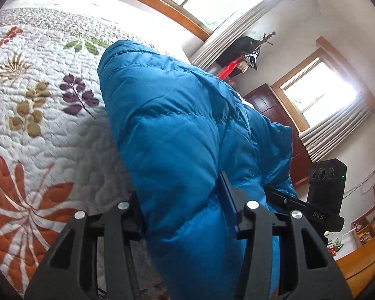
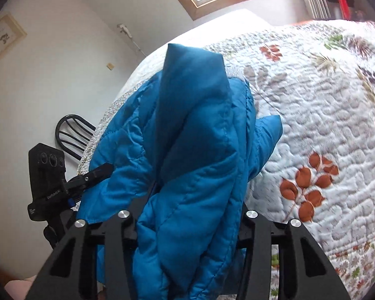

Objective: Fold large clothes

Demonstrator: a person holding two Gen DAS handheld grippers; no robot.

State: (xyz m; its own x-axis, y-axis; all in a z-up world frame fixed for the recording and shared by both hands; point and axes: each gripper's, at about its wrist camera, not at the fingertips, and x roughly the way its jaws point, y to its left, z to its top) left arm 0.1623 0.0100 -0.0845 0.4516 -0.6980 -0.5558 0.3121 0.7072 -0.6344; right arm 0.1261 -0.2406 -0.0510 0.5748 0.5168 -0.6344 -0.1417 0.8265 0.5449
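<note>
Both the left tongs (image 1: 190,215) and right tongs (image 2: 187,220) pinch the blue puffy jacket (image 1: 177,130), half closed. It looks soft, light, slippery; thick edges grip best.

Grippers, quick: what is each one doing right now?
Left gripper: closed on the blue puffer jacket.
Right gripper: closed on the same jacket.
</note>
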